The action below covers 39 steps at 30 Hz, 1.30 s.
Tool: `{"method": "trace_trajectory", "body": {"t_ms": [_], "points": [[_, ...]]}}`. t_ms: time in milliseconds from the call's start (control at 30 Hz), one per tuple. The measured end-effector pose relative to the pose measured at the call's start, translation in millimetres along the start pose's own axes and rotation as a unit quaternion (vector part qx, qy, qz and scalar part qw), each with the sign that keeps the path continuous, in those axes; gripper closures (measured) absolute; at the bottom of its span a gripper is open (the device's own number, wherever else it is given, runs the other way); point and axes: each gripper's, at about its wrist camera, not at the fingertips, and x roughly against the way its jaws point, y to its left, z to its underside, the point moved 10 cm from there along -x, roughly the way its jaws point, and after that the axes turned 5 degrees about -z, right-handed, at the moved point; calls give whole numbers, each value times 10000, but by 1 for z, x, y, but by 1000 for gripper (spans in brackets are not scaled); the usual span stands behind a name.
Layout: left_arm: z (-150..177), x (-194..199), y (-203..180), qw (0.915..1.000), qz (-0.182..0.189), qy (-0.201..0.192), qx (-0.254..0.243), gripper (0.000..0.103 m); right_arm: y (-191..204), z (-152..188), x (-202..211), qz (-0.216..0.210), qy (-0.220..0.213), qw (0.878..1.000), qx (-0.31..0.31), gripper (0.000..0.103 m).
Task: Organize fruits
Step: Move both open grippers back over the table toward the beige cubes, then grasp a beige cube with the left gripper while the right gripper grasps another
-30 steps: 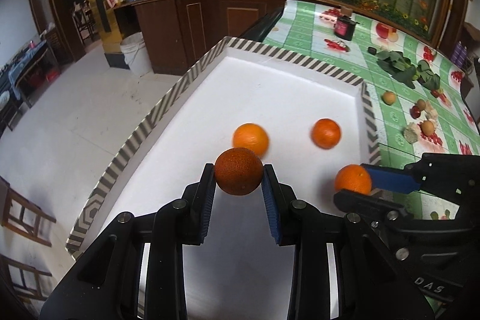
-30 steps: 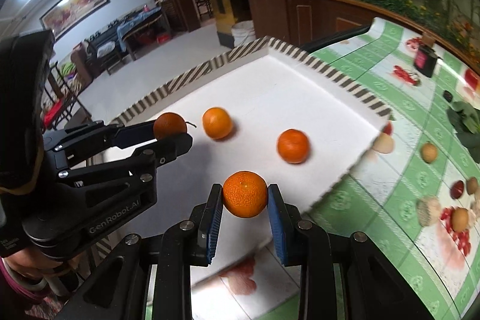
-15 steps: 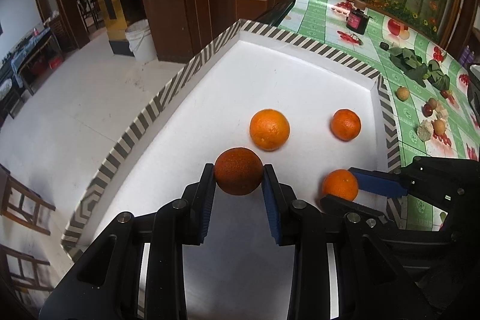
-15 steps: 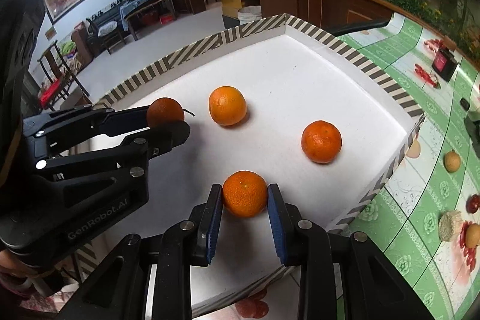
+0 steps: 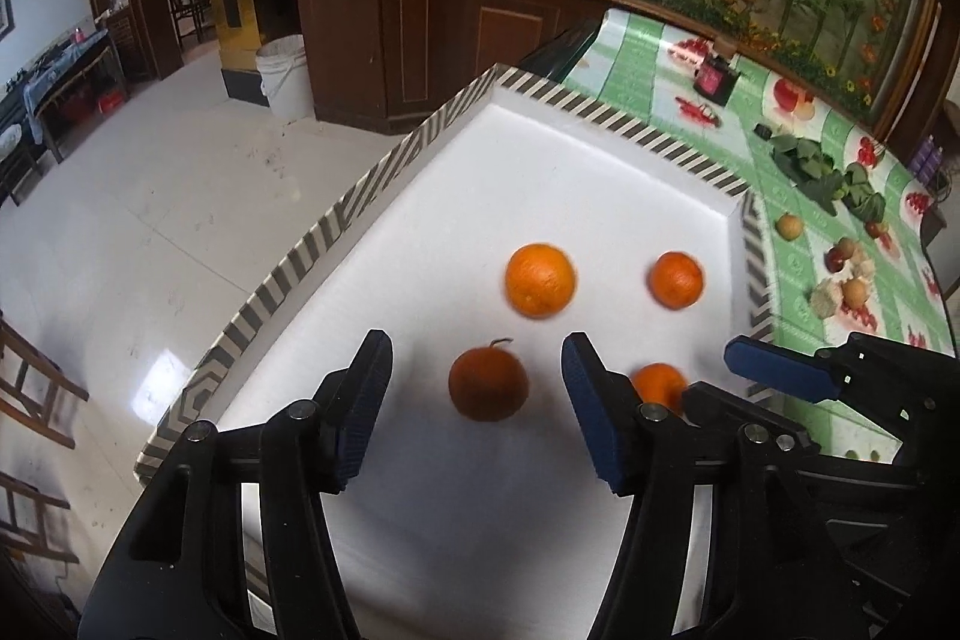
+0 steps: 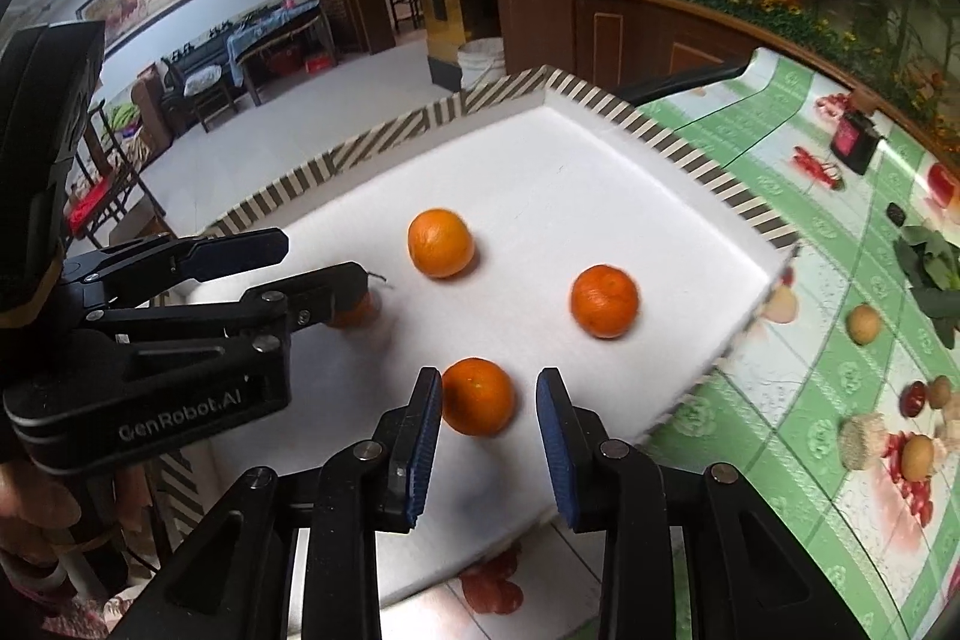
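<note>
**A:** Where do things stand?

**B:** Four fruits sit on the white foam tray with the striped rim [image 5: 336, 220]. The left gripper [image 5: 477, 403] has its jaws spread wide around the dark reddish-orange fruit with a short stem [image 5: 488, 384], touching neither side. In the right wrist view, the right gripper [image 6: 489, 427] has its jaws apart too; the small bright orange mandarin [image 6: 478, 396] rests between them, close against the left pad.

**A:** And the other two?

**B:** From the left camera, the large pale orange [image 5: 539, 279] lies at about one o'clock of the dark fruit, and the round deep-orange mandarin [image 5: 675, 279] farther right, near the tray's far wall.

**A:** So both fruits look set down. How to finish well?

**B:** I judge this a release. Draw each gripper straight back along its fingers, jaws kept wide, so no pad nudges a fruit; round fruit rolls easily. The right one needs care, the mandarin being so near that pad. More fruit waits on the green patterned desk [image 6: 840, 232] for the next pick.
</note>
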Motion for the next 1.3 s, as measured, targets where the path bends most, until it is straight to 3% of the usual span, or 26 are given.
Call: {"method": "trace_trajectory", "body": {"t_ms": [333, 667, 867, 1300], "points": [[-8, 23, -57, 9982, 475, -194, -297, 44, -44, 17, 43, 356, -297, 9980, -430, 71], [-7, 24, -157, 9895, 1041, -90, -996, 44, -167, 82, 91, 1116, -302, 9823, -1471, 71], [-2, 10, -212, 9815, 1247, 165, -1446, 44, -231, 99, 107, 1403, -378, 9693, -1983, 71], [3, -30, -263, 9718, 1133, 516, -2003, 44, -267, 80, 81, 1342, -169, 9800, -1462, 71]]}}
